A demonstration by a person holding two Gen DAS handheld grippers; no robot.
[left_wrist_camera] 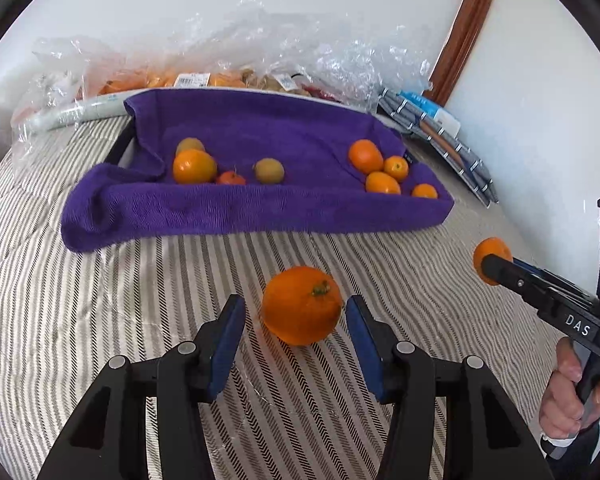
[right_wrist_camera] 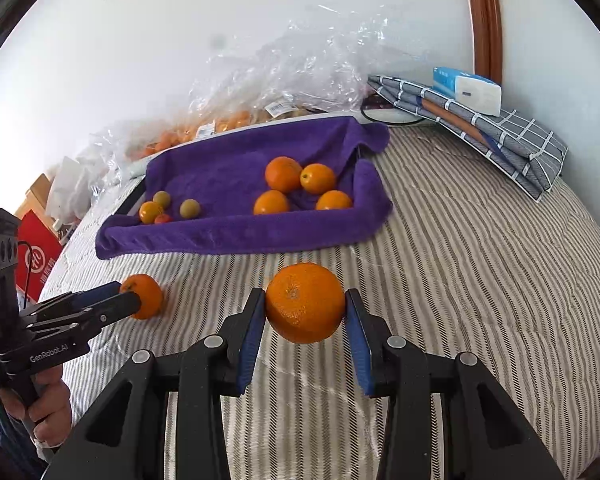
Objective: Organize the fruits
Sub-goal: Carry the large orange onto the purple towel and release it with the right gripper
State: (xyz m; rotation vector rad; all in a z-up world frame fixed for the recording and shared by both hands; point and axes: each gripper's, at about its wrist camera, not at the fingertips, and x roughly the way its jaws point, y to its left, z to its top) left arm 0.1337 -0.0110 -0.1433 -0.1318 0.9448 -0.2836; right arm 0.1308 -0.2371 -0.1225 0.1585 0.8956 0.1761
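Open striped bedcover (right_wrist_camera: pixel 480 280) lies between the grippers and the purple towel-lined tray (right_wrist_camera: pixel 236 236), free except for one loose orange (left_wrist_camera: pixel 301 305) resting on it between the left gripper's (left_wrist_camera: pixel 296 312) parted fingers. Inside the tray, fruit clusters occupy the two ends; the middle is bare towel. Behind the tray, crumpled plastic bags (left_wrist_camera: pixel 228 48) block the wall side; beside it, folded checked cloths (right_wrist_camera: pixel 496 136) fill the corner.

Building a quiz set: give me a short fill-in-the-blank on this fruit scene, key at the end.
1. The right tool is shut on an ____.
2. The orange between the left tool's pads rests on the ____ bedcover.
3. The tray is lined with a ____ towel.
4. The right-hand cluster on the towel holds ____ oranges.

Missing: orange; striped; purple; four
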